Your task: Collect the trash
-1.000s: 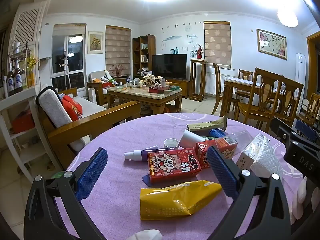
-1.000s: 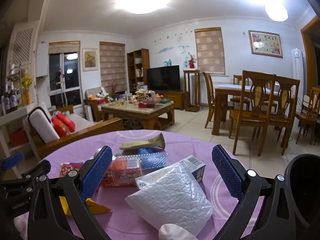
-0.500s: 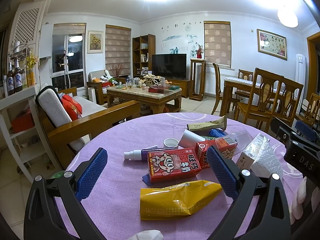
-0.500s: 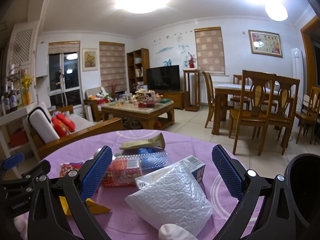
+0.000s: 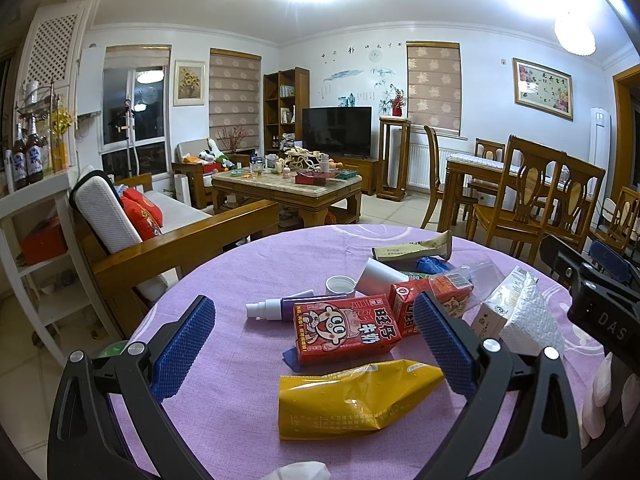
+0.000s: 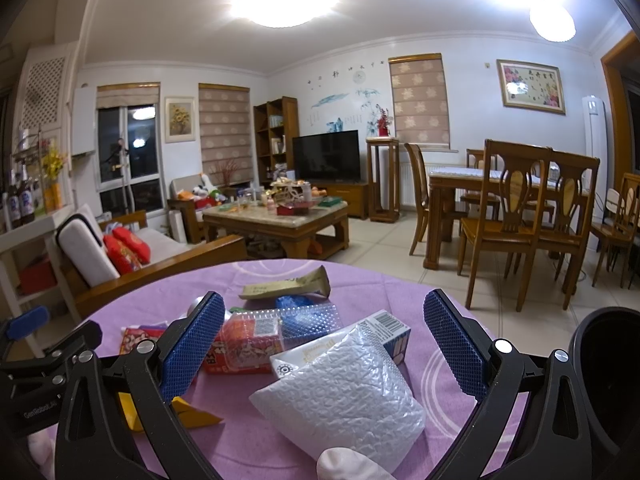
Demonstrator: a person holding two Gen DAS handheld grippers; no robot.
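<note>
Trash lies scattered on a round table with a purple cloth [image 5: 240, 272]. In the left wrist view a yellow pouch [image 5: 356, 396] lies nearest, behind it a red drink carton [image 5: 344, 328], a second red carton [image 5: 408, 300], a spray bottle [image 5: 276, 308], a white cap [image 5: 340, 284] and a beige wrapper [image 5: 412, 250]. My left gripper [image 5: 316, 344] is open above the cartons and holds nothing. In the right wrist view a bubble-wrap mailer [image 6: 340, 400] lies over a white-and-blue box [image 6: 384, 328]. My right gripper [image 6: 320, 344] is open over them, empty.
A black bin [image 6: 608, 380] stands at the table's right edge. Left of the table is a wooden sofa [image 5: 168, 240] with red cushions. Beyond are a coffee table [image 5: 288, 192] and dining chairs [image 5: 532, 204]. A gloved fingertip [image 6: 348, 464] shows at the bottom.
</note>
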